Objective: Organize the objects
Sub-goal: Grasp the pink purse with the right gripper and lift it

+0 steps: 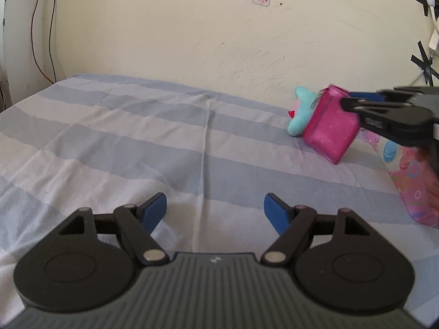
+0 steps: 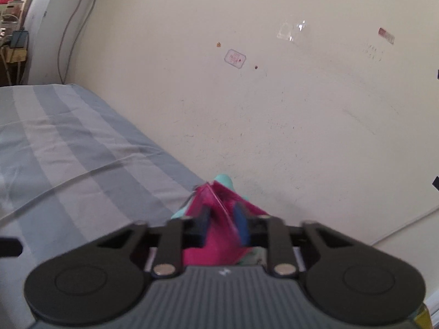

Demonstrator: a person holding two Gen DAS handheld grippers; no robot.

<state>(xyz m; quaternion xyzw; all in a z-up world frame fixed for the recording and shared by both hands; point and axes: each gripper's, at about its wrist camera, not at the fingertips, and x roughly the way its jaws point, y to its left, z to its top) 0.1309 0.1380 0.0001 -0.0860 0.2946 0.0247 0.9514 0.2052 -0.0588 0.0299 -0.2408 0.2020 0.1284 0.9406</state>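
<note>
A glittery pink zip pouch [image 1: 330,126] is held at the far right of the bed, by the wall. My right gripper [image 1: 347,100] is shut on its upper edge. In the right wrist view the pouch [image 2: 216,227] fills the gap between the blue pads of my right gripper [image 2: 223,226]. A teal plush toy [image 1: 300,112] lies just behind the pouch against the wall; its tip shows in the right wrist view [image 2: 225,178]. My left gripper [image 1: 215,213] is open and empty, low over the striped sheet [image 1: 123,137], well left of the pouch.
A pink patterned pillow or bag [image 1: 408,181] lies at the bed's right edge under my right gripper. The cream wall [image 1: 219,41] runs along the bed's far side. Cables [image 1: 41,27] hang at the left corner.
</note>
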